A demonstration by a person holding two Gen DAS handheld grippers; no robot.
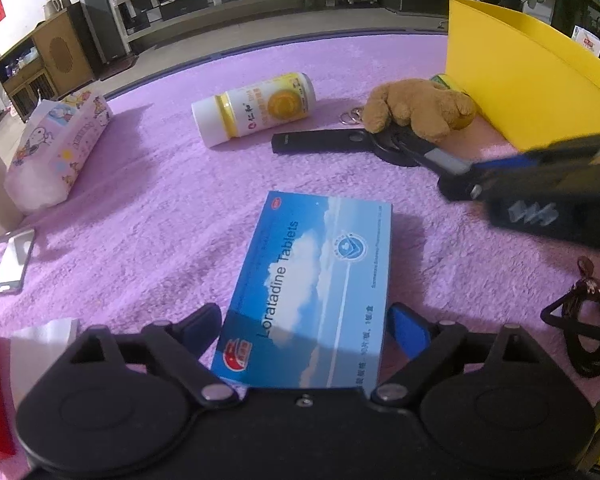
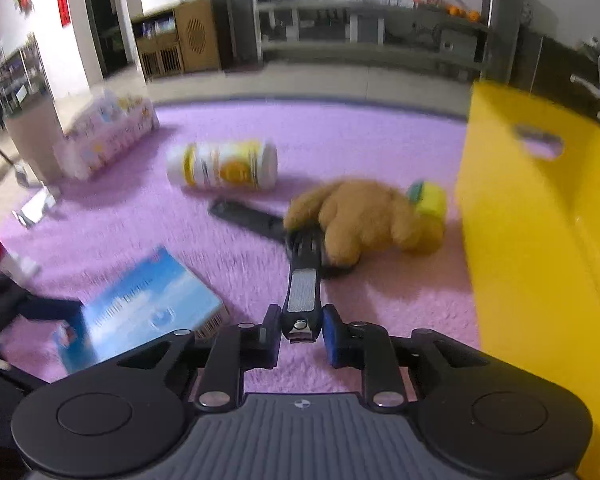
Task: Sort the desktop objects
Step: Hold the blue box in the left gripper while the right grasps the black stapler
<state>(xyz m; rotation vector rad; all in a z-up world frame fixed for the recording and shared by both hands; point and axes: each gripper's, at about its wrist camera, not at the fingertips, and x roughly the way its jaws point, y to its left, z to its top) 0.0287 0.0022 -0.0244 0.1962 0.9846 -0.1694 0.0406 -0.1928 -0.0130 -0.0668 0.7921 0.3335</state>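
Lying on the pink plush cover (image 1: 148, 208) of the desk, the things are told from left to right as the left wrist view shows them. At about ten o'clock a cartoon-printed tissue pack (image 1: 60, 148) is seen, and at nine o'clock a phone (image 1: 14, 264). At the centre a blue Loratadine tablet box (image 1: 312, 280) lies flat; its near end sits between the widely spread jaws of the left tool (image 1: 304, 332), and the blue pads (image 1: 410, 334) are not seen pressing on it. At twelve o'clock a white and yellow bottle (image 1: 256, 108) lies on its side. At one o'clock a brown plush toy (image 1: 418, 108) rests over a black flat device (image 1: 320, 142), with a key ring (image 1: 350, 116) beside it and a small yellow jar (image 1: 446, 80) behind. A yellow bin (image 1: 532, 80) stands at two o'clock, and a black cord (image 1: 584, 332) lies at four o'clock.

In the right wrist view, the right tool (image 2: 302, 332) is closed nearly fully on the near end of a black nail clipper (image 2: 302, 292), whose far end reaches under the plush toy at twelve o'clock.
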